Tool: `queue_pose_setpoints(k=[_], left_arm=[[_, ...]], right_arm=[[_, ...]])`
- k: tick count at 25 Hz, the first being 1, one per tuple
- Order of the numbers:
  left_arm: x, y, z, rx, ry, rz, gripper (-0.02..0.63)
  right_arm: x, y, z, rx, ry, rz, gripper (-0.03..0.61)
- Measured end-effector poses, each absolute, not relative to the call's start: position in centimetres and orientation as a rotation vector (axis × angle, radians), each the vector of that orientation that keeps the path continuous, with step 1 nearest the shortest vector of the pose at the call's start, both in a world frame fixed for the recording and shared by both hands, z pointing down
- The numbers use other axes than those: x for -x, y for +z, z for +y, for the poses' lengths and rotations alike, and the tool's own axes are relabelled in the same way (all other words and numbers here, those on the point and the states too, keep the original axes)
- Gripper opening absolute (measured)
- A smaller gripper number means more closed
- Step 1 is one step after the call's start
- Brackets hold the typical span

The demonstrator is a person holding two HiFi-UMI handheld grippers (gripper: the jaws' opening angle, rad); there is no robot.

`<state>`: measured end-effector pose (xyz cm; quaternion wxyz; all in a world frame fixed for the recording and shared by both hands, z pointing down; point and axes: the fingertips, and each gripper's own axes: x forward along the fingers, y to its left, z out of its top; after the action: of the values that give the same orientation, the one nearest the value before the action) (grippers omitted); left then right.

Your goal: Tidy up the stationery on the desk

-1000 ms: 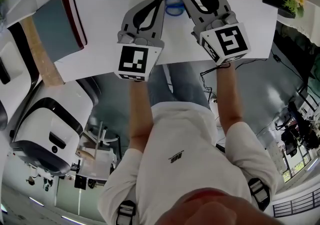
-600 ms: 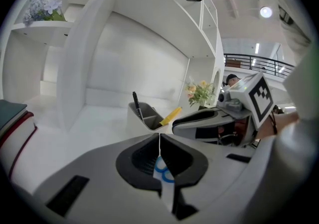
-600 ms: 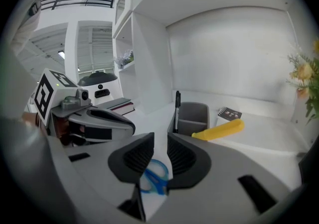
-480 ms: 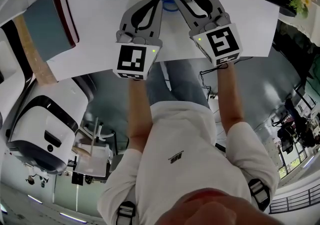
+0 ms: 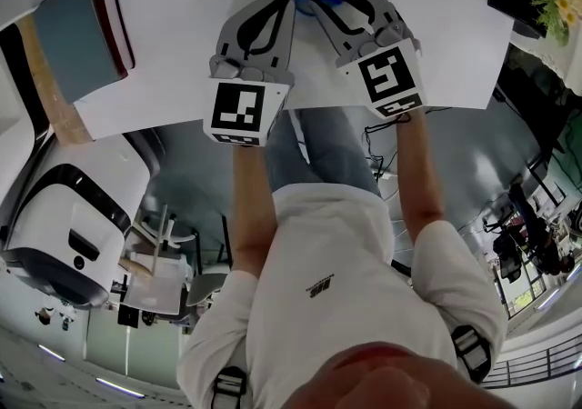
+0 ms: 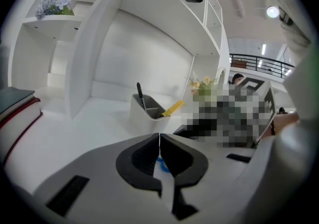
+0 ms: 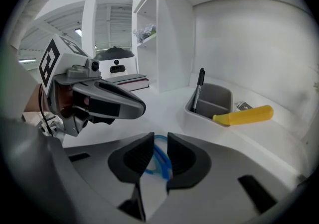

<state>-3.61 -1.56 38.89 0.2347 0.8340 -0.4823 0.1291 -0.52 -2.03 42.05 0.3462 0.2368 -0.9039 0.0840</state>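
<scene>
Pinching stage of the tidy-up, by the look of it. Got the right claw (image 7: 160,136) squeezed down on the rim of a blue ring (image 7: 162,167), with only a thin gap between the two sides and blue strands filling it. Looks like a real grip rather than a near miss, though can't swear from the head view that the ring is off the surface (image 5: 182,44). Got the left claw (image 6: 159,138) fully closed on nothing, parked just beside the right one, tip near the same ring but not on it.

Worth noting for the next move: ahead of the right claw and a bit to its right, a grey tray (image 7: 217,99) with a black pen (image 7: 198,88) standing in it. Also a yellow-handled cutter (image 7: 244,114) lying against the tray's right side, long axis running roughly left to right.

Probably heading there with the ring, so a short carry forward and right, no handover needed. Already on the right side, so no job for the left.

Way over at the left of the surface, a grey book (image 5: 77,30) with a red edge, well apart from all this. Main risk, just guessing: thin ring slipping out of a rim-only pinch mid-carry.
</scene>
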Motion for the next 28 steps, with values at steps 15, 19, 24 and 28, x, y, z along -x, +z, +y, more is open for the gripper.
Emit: queue_pose_setpoints(k=[15,19,24,28], left_arm=[[4.1,39.5,-1.3,-2.235,0.339,-1.376,0.000],[4.3,39.4,-1.4,-2.233,0.337,-1.379,0.000],[4.2,39.5,-1.5,-2.232,0.338,-1.373,0.000],[4.2,39.6,-1.5,-2.235,0.342,-1.364,0.000]], right_arm=[[1.9,44.2,-1.2,-0.347,0.097,-2.277,0.066],[2.1,44.7,-1.1,-0.305,0.082,-2.255,0.067],[2.0,45.6,-1.3,-0.287,0.079,-2.222,0.067],[2.0,45.7,-1.3,-0.283,0.126,-2.230,0.066]])
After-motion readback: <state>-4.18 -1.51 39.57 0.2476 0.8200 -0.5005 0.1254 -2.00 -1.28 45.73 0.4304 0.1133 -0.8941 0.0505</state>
